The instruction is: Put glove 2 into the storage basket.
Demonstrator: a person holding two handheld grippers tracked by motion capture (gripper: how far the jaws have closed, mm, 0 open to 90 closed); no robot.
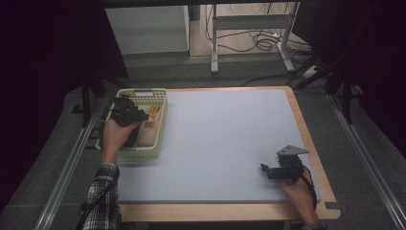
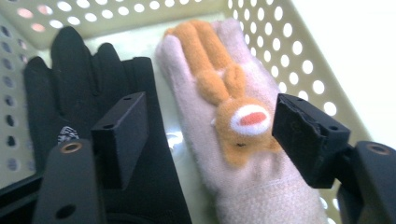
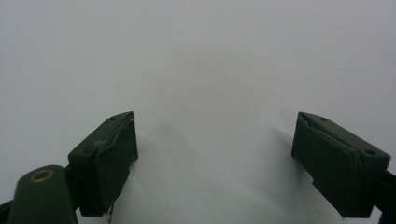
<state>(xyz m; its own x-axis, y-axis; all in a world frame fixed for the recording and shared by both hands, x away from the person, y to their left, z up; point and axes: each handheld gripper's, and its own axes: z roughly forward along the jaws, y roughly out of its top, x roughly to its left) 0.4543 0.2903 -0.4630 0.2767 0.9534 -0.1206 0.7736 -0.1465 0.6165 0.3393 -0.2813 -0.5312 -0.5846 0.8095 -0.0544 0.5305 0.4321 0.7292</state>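
White table (image 1: 225, 139), wood edge; perforated pale basket (image 1: 159, 134) at left side

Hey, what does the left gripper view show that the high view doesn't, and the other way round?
Left gripper view alone: the black glove beside the pink glove, and the orange plush animal on the pink one, between open jaws that touch neither. High view alone: the right gripper over the white table, and the person's sleeve. Both: the perforated basket and the left gripper.
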